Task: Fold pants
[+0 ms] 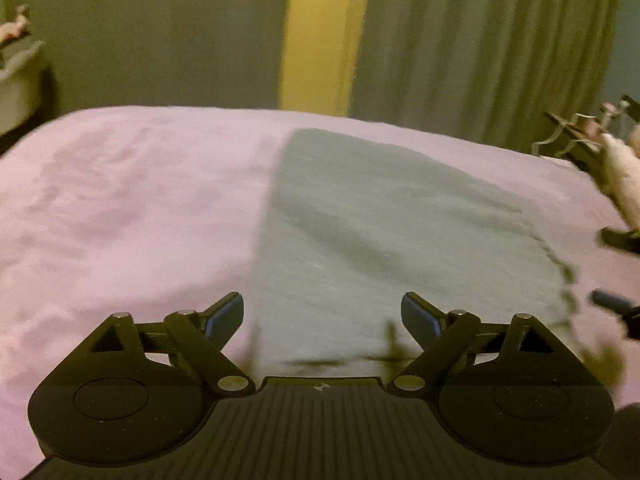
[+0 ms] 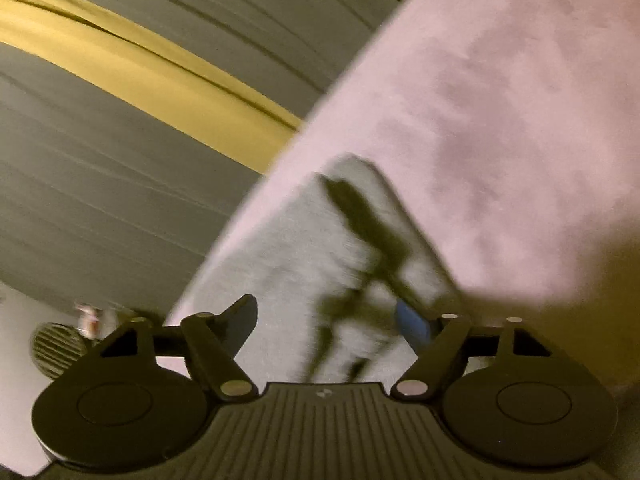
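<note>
Grey pants (image 1: 380, 232) lie flat as a broad folded panel on the pink bedsheet (image 1: 120, 200). My left gripper (image 1: 322, 304) hovers over their near edge, open, with nothing between its fingers. At the right border of the left wrist view, two dark fingers of my right gripper (image 1: 618, 270) stand apart beside the pants' ragged right edge. In the tilted right wrist view the pants (image 2: 288, 264) run away from my right gripper (image 2: 326, 312), which is open and empty above them. A dark blurred shape (image 2: 360, 220) crosses the cloth there.
Grey-green curtains (image 1: 480, 40) with a yellow gap (image 1: 324, 32) hang behind the bed. A pale object (image 1: 620, 176) and thin metal pieces (image 1: 568, 132) lie at the bed's far right. A grey container (image 1: 20, 80) stands at the left. A ribbed round object (image 2: 56, 344) sits on the floor.
</note>
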Tool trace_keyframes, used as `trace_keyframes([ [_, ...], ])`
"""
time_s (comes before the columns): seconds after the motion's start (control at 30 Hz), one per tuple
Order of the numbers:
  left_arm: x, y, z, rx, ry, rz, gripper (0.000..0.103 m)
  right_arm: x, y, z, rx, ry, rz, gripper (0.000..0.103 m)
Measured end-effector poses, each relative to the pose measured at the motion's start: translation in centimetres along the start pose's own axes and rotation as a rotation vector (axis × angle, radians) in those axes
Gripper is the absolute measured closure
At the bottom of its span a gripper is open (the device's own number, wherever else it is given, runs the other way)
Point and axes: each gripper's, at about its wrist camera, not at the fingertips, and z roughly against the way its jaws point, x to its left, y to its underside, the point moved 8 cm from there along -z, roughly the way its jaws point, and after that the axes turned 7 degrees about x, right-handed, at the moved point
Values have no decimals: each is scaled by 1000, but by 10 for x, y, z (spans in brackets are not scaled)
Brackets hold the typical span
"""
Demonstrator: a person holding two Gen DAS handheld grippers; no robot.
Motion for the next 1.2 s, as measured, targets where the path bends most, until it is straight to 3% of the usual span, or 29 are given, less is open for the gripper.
trace_keyframes([
  [0.07, 11, -3, -7, 13, 2, 8, 12, 9, -5, -4, 7, -43, -7, 34],
  [0.13, 14, -1, -18, 47, 52, 19, 12, 4, -7, -20, 37, -36, -36, 43],
  [0.2, 9, 7, -32, 110, 71, 8, 13, -10, -7, -36, 60, -9, -119, 60],
  [0.27, 4, 12, -46, 160, 81, -7, 13, -24, -5, -57, 91, -46, -245, 79],
  [0.37, 11, 13, -51, 180, 109, 41, 13, -24, -3, -60, 61, -60, -275, 81],
  [0.43, 21, 12, -49, 163, 116, 92, 13, -5, -2, -42, 9, -81, -210, 82],
  [0.5, 31, 9, -40, 125, 95, 137, 13, 8, 3, -19, -22, -134, -214, 82],
  [0.57, 38, 6, -34, 93, 72, 149, 13, 6, 9, -2, -28, -130, -228, 82],
  [0.6, 40, 4, -32, 80, 65, 141, 13, 2, 11, 2, -37, -91, -202, 82],
  [0.67, 38, 4, -33, 90, 72, 108, 12, -12, 13, -5, -50, 67, -70, 80],
  [0.7, 35, 5, -36, 104, 59, 82, 12, -25, 17, -14, -24, 152, -56, 79],
  [0.73, 32, 5, -37, 112, 43, 57, 12, -37, 21, -20, 11, 173, -100, 76],
  [0.77, 29, 5, -39, 120, 29, 33, 12, -46, 22, -18, 18, 163, -164, 58],
  [0.87, 22, 5, -39, 120, 3, -14, 12, -42, 17, -5, 19, 164, -175, 51],
  [1.03, 8, 2, -35, 93, -53, -108, 12, -1, 9, 19, -83, 218, -20, 49],
  [1.2, -4, -3, -39, 80, -65, -174, 8, 38, -4, 18, -132, 126, 157, 49],
])
